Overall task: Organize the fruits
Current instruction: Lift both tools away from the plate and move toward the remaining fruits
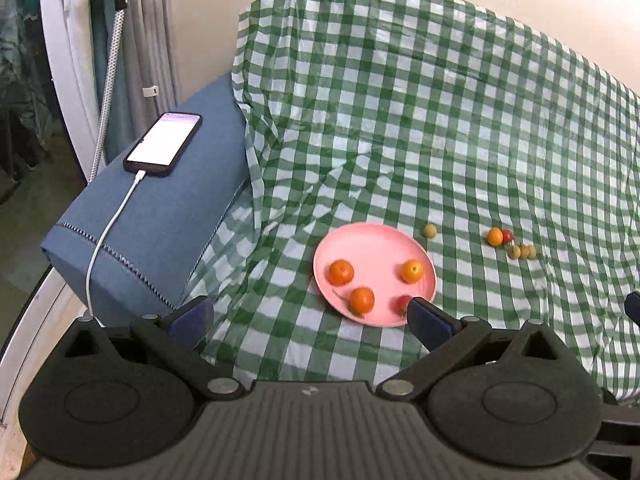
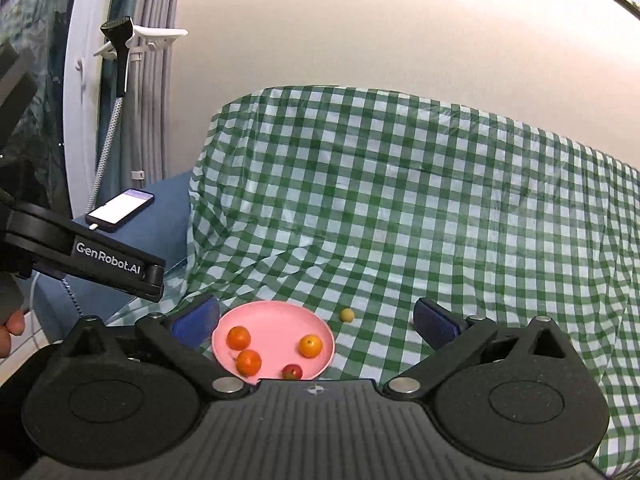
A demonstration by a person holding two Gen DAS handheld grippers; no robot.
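Left wrist view: left gripper (image 1: 308, 316) and right gripper (image 2: 316, 318) both open, empty — plate (image 1: 372, 240) gathers oranges; stray fruits (image 1: 516, 245) remain on cloth (image 1: 400, 120).

Each black plastic handheld gripper (image 2: 316, 320) has a ribbed body, two round disc housings, silver pivot screws and blue padded fingertips (image 2: 434, 320); the left gripper's arm (image 2: 108, 262) bears white "GenRobot.AI" lettering.
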